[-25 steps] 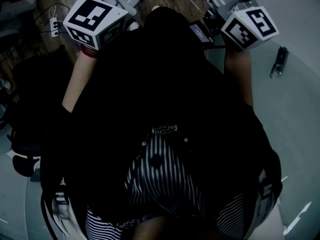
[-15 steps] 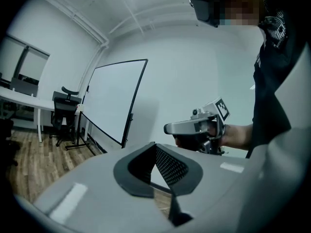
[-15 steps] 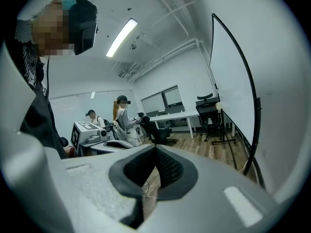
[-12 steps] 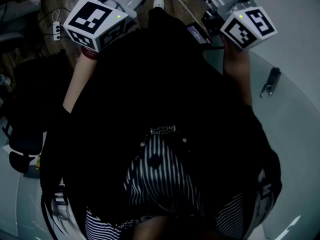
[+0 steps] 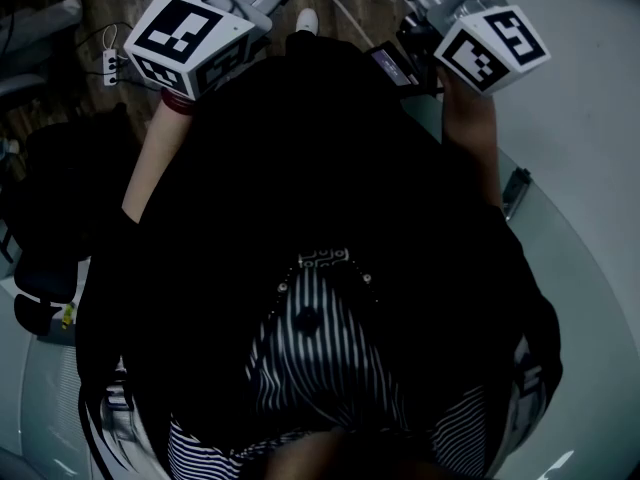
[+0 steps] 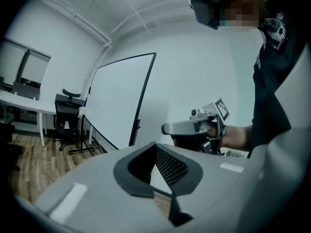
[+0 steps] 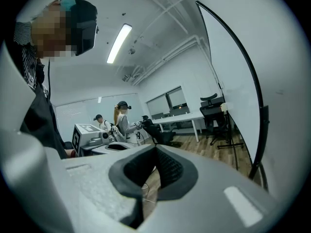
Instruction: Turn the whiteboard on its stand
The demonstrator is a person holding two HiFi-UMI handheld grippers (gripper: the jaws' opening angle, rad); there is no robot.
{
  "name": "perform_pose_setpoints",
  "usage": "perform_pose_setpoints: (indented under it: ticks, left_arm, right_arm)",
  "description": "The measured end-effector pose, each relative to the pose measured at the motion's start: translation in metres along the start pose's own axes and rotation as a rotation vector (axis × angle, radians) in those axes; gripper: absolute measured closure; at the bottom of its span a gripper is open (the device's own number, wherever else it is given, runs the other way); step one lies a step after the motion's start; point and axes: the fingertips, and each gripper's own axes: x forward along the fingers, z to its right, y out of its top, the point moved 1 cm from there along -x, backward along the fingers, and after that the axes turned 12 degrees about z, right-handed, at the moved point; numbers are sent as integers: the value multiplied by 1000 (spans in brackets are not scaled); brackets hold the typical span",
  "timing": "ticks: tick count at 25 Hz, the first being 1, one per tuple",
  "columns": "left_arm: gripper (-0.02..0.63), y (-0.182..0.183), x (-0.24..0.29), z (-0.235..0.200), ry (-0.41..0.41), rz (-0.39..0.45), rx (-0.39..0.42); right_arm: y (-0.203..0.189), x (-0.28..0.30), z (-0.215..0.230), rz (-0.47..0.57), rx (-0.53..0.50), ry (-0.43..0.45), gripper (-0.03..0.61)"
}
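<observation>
Whiteboard (image 6: 119,101) beyond closed left gripper (image 6: 155,145)

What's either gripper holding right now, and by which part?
Nothing. The left gripper and right gripper are both shut with nothing between the jaws. The whiteboard stands apart from both.

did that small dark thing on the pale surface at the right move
Yes. The small dark object has slid down and left in the head view, nearer the right forearm, while the floor's power strip keeps its place.
</observation>
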Motion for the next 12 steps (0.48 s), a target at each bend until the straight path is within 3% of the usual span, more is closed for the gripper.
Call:
perform_pose_setpoints:
  ticks: [3, 12]
  left_arm:
    - [617, 2, -1, -5, 48, -17, 52]
    - [617, 12, -1, -26, 108, 28, 103]
  right_arm:
    - [0, -3, -5, 4, -4, 4, 578]
    - [0, 13, -4, 23, -21, 62, 578]
